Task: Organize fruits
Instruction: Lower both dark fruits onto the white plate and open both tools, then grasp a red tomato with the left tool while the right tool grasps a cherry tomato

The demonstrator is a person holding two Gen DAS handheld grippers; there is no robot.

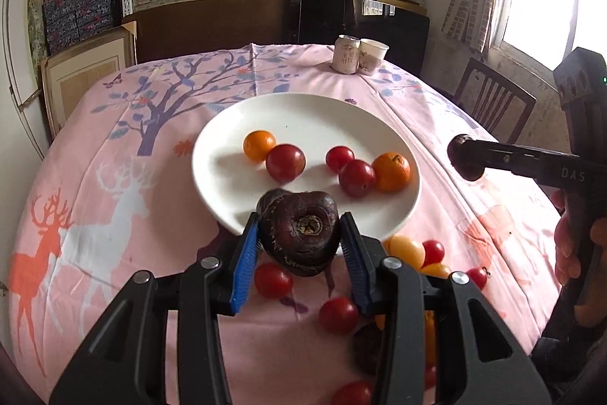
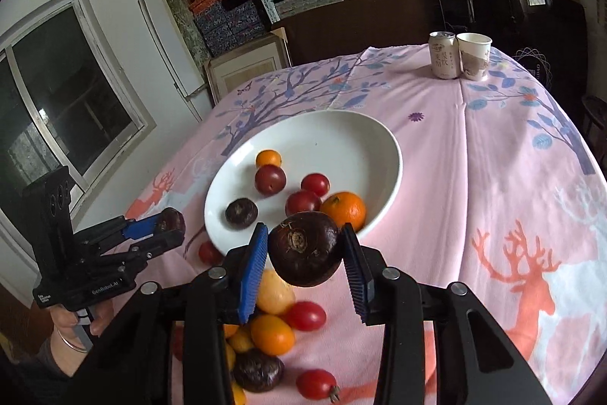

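while both grippers clamp chestnuts

White plate; red tomatoes, orange tangerines, dark brown chestnuts. Pink tablecloth with purple tree, orange and white deer. Blue gripper pads.

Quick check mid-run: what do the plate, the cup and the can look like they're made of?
Plate: glossy white, likely glazed ceramic; light glints off its rim. Cup: matte white with a rolled lip, probably paper. Can: printed, with a silvery rim, likely aluminium.
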